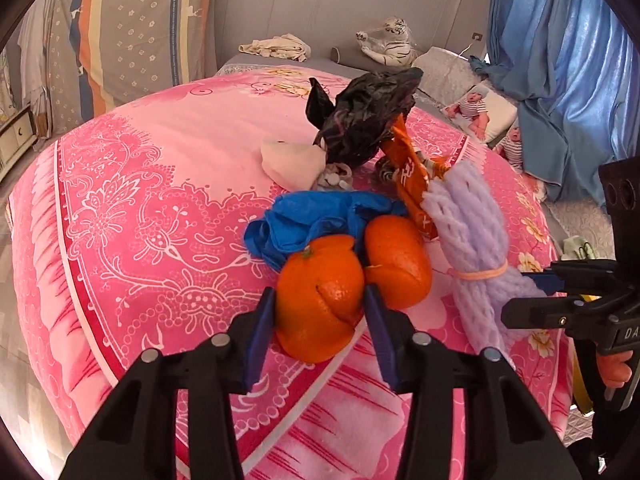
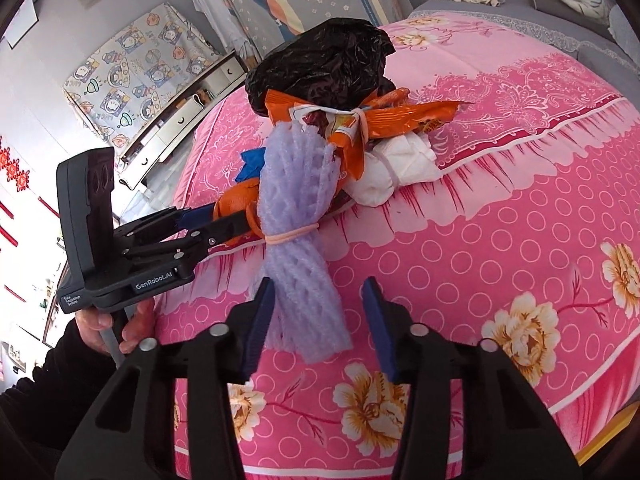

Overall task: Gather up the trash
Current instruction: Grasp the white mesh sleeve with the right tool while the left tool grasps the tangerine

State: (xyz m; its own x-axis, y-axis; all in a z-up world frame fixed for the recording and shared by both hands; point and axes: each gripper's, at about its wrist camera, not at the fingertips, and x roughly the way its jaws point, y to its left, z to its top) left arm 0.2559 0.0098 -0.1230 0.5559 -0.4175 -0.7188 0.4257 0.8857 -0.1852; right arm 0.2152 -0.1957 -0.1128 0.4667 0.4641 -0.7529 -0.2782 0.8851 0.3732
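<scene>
A trash pile lies on the pink quilt [image 1: 140,200]: a black plastic bag [image 1: 368,112], white tissue [image 1: 288,160], an orange snack wrapper [image 1: 412,184], a blue crumpled glove [image 1: 312,216], two orange peels and a purple foam net [image 1: 472,208]. My left gripper [image 1: 320,332] has both pads pressed against the near orange peel [image 1: 320,304]; the second peel [image 1: 400,260] sits just right of it. My right gripper [image 2: 318,324] straddles the near end of the foam net [image 2: 296,184]; the left pad touches it, and a gap shows at the right pad.
A toy tiger [image 1: 388,42] and a cream cloth [image 1: 280,46] lie at the bed's far end. Baby dolls [image 1: 476,108] and blue curtains [image 1: 560,80] are on the right. A white drawer cabinet [image 2: 188,116] stands beyond the bed. A hand [image 2: 100,320] holds the left gripper's handle.
</scene>
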